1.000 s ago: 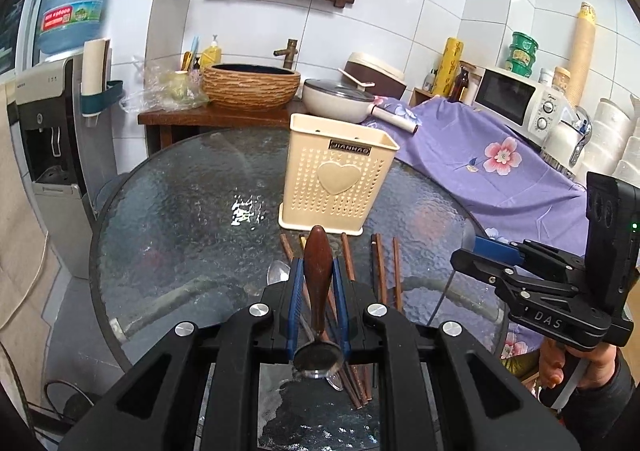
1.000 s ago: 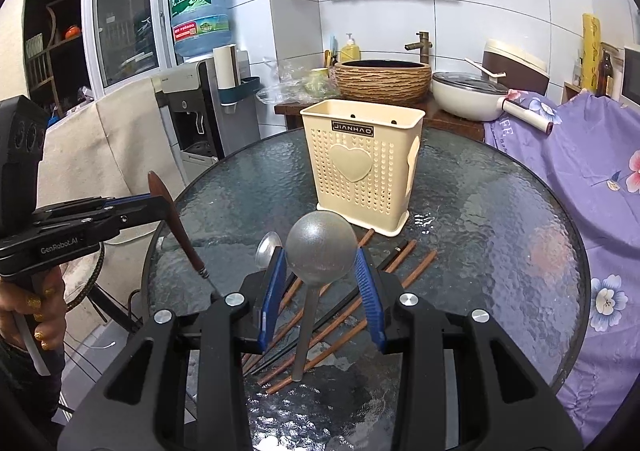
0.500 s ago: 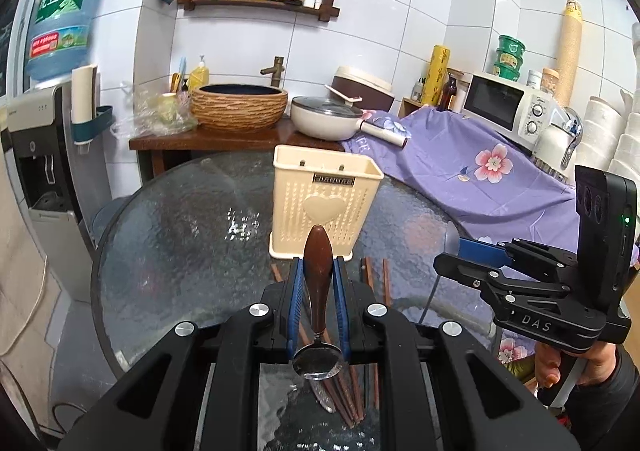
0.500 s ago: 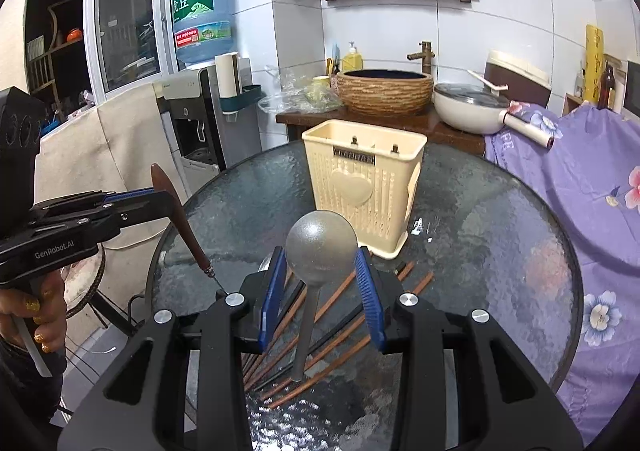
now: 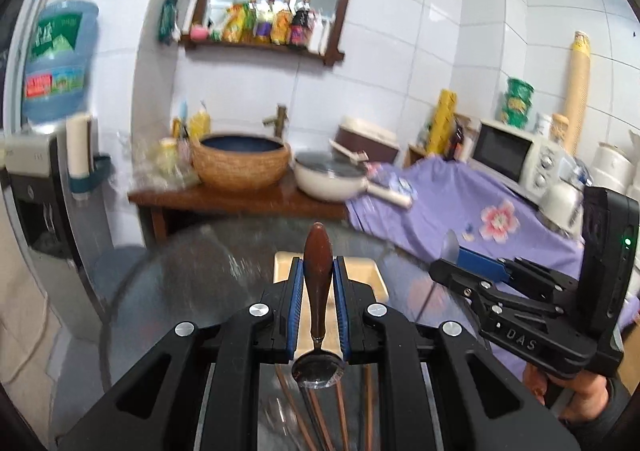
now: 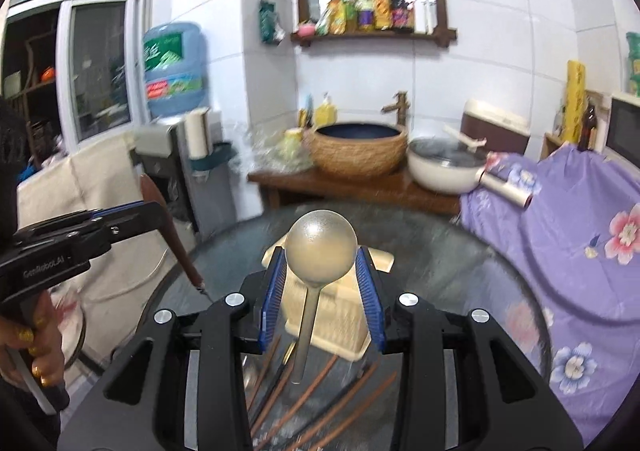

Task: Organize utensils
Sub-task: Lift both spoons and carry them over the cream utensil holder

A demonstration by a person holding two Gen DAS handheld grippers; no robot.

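The left claw [image 5: 317, 291] at lower centre is clamped on a wooden-handled spoon [image 5: 317, 283], handle pointing up and away, bowl near the camera. The cream utensil holder [image 5: 362, 275] behind is mostly hidden.

The right claw [image 6: 321, 285] grips a metal spoon [image 6: 320, 247], bowl up, stem down. Chopsticks [image 6: 320, 411] lie blurred on the glass worktop [image 6: 460, 283] below.
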